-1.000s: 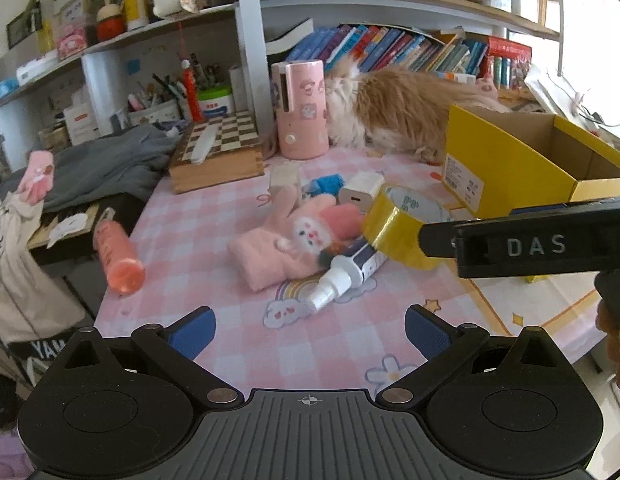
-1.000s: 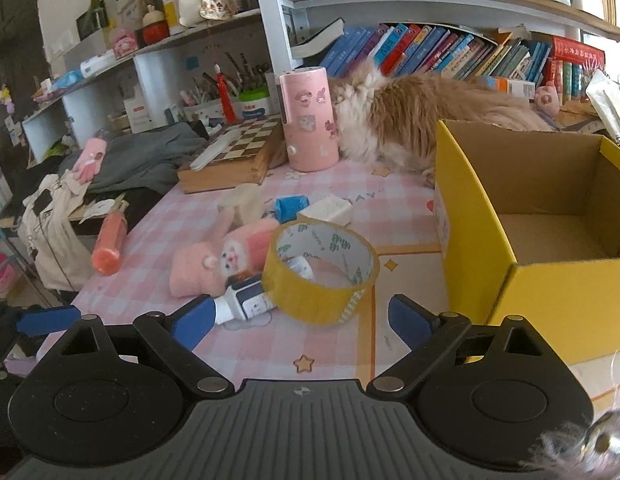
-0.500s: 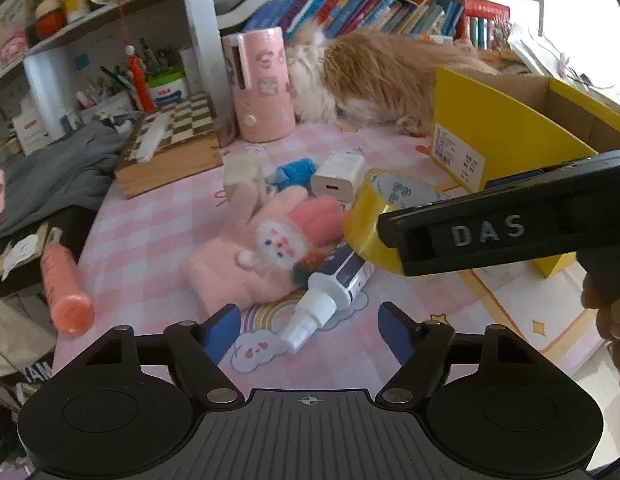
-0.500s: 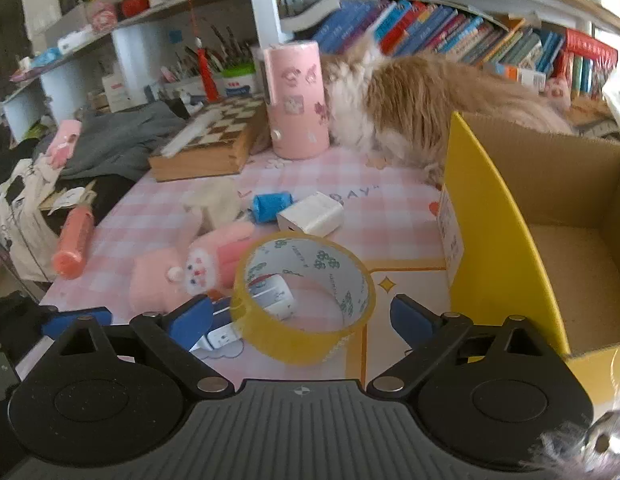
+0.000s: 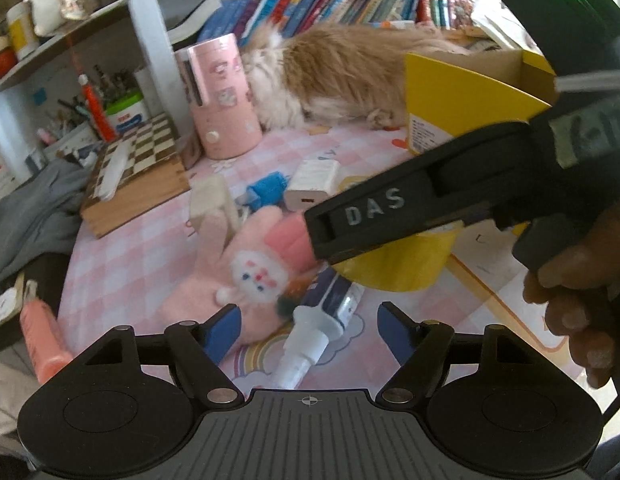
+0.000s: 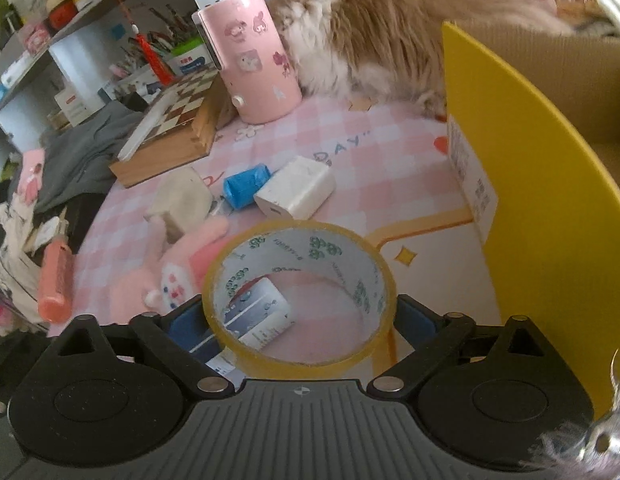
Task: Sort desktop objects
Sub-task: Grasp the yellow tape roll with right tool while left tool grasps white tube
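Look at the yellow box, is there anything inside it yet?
No, in the right wrist view the yellow box shows only bare cardboard inside, as far as its opening is visible.

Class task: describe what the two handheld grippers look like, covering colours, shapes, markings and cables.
Each gripper has a black ribbed body, two round black discs, jointed black linkages with silver screws, and blue fingers. Seen from the left gripper, the right gripper shows raised white letters "DAS" along its black side, a taped label, a green light and a grey cable.
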`<state>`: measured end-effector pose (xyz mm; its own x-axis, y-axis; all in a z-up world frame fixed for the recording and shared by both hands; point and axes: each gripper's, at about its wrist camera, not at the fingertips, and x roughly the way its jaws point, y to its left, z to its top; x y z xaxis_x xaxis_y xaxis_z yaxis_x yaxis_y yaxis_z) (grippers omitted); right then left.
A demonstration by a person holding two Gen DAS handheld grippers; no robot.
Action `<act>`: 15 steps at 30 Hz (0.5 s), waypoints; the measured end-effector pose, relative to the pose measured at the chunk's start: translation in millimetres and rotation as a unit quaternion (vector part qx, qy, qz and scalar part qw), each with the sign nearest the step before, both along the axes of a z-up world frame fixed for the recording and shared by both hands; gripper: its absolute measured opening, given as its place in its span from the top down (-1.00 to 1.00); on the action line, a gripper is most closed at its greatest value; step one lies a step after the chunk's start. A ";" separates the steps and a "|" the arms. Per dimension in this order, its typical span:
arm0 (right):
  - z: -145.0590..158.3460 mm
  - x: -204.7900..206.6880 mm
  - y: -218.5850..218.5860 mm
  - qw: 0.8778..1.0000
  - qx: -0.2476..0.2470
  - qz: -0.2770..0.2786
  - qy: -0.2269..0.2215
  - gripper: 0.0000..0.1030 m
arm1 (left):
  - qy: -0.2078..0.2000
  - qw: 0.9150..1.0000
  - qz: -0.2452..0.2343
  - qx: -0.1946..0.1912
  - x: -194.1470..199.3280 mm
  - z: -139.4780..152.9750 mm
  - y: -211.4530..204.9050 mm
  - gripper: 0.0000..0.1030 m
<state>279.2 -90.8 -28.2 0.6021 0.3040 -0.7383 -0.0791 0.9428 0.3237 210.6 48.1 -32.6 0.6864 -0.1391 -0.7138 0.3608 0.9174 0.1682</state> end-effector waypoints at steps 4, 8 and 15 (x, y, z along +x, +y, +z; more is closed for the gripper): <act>5.6 1.1 2.5 1.000 -0.005 0.008 -0.010 -0.76 | 0.000 1.000 -0.020 0.007 3.7 -1.2 -3.6 -0.30; 21.8 -4.6 2.0 0.998 -0.016 0.016 -0.062 -0.76 | 0.014 0.999 -0.028 0.004 10.2 -3.6 -5.1 0.14; 48.0 -17.7 -4.8 0.990 -0.040 0.024 -0.130 -0.76 | 0.020 0.999 -0.037 0.000 12.2 -3.5 -10.9 0.33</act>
<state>261.5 -95.6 19.7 0.7616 0.2845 -0.5822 -0.1960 0.9575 0.2115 222.8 37.2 -36.1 0.6448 -0.1883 -0.7408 0.4345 0.8876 0.1526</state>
